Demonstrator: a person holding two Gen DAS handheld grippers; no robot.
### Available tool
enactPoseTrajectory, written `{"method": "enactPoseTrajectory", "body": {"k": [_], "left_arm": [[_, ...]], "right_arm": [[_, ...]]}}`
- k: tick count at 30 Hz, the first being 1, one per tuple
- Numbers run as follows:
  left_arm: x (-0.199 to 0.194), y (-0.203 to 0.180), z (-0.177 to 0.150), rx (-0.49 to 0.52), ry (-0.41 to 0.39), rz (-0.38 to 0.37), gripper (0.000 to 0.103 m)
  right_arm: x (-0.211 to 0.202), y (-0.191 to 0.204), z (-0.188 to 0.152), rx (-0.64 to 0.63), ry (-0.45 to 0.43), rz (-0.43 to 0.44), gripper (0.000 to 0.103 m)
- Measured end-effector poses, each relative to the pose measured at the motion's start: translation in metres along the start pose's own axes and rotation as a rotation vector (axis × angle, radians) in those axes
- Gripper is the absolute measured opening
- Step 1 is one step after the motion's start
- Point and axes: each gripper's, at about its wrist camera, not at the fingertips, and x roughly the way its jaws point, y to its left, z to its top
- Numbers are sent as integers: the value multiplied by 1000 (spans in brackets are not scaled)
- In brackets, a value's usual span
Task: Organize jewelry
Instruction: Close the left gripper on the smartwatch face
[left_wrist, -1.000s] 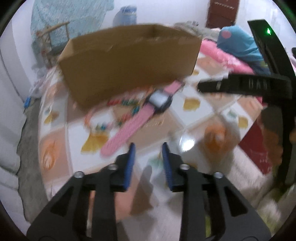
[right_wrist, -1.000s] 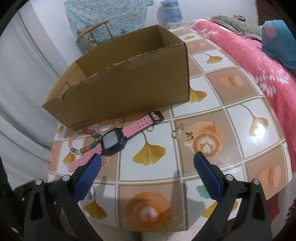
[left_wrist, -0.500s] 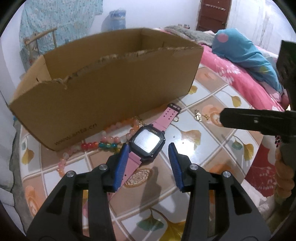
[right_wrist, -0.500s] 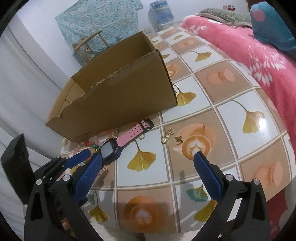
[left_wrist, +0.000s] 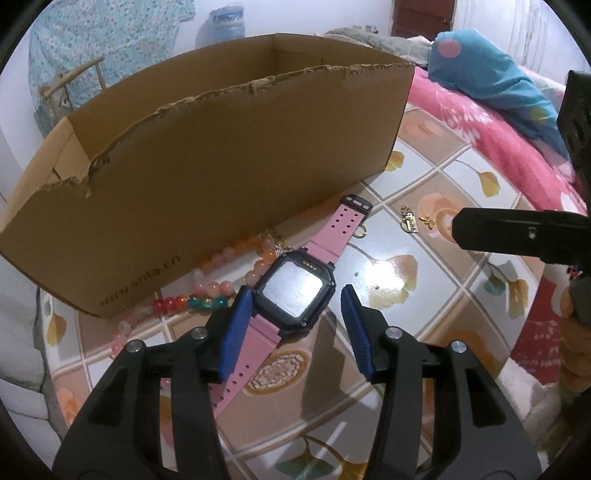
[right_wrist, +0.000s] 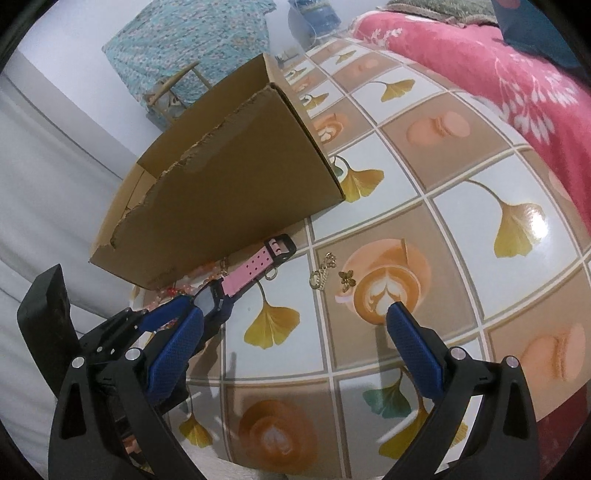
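Observation:
A watch (left_wrist: 295, 291) with a black case and a pink strap lies flat on the tiled tabletop (left_wrist: 424, 295), just in front of a cardboard box (left_wrist: 221, 166). My left gripper (left_wrist: 295, 295) hangs over it with its jaws opening, the case between the blue pads but not pinched. A bracelet of pink and coloured beads (left_wrist: 207, 301) lies against the box beside the watch. Two small gold charms (left_wrist: 409, 221) and a little ring (left_wrist: 360, 233) lie to the right. My right gripper (right_wrist: 291, 314) stands wide open over bare table, near the charms (right_wrist: 321, 277); the watch (right_wrist: 247, 275) and left gripper (right_wrist: 162, 317) lie to its left.
The open box (right_wrist: 229, 199) has a torn front rim. A bed with a pink blanket (left_wrist: 498, 136) and a blue pillow (left_wrist: 491, 81) runs along the right. A water bottle (left_wrist: 227, 22) and a cloth-draped chair (left_wrist: 74, 81) stand behind the box. A hand (left_wrist: 576, 332) holds the right gripper.
My left gripper came in closer over the watch, and its jaws spread until the case sat between them. My right gripper rolled and drifted slightly, staying wide open.

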Motion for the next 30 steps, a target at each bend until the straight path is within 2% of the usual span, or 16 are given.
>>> {"method": "enactPoseTrajectory", "body": {"k": [4,7,8,9,14,16,17,18,19,23,30], "left_arm": [[1,-4,1,12,-2,29,42],[-3,-7,1,18,-16,31,33],[-5,-8,2,22,-22,30,13],[-6,-9,2,24,-16,24,4],[-8,-15,-1,40,2,22,4],[-10,-18,-2,46,7,20,8],[-10,-18,-2,47,6,25,21],[-10,-18,-3,46,4,30,40],[-11,-17,-4,45,-1,35,46],[-12,-13,1,28,-18,11,57],[3,3,7,-12,16,-21,57]], "right_arm": [[0,-4,0,8,-3,10,97],[-1,-7,0,16,-5,12,97],[-2,-8,0,19,-6,14,97],[-3,-8,0,21,-8,15,97],[-8,-11,-1,24,-16,22,97],[-9,-11,-1,22,-19,21,97],[-9,-11,-2,22,-18,22,97],[-10,-11,-3,22,-17,23,97],[-10,-11,-4,23,-16,23,97],[-12,-12,-6,23,-16,30,97],[-9,-8,-7,14,-8,36,97]]}}
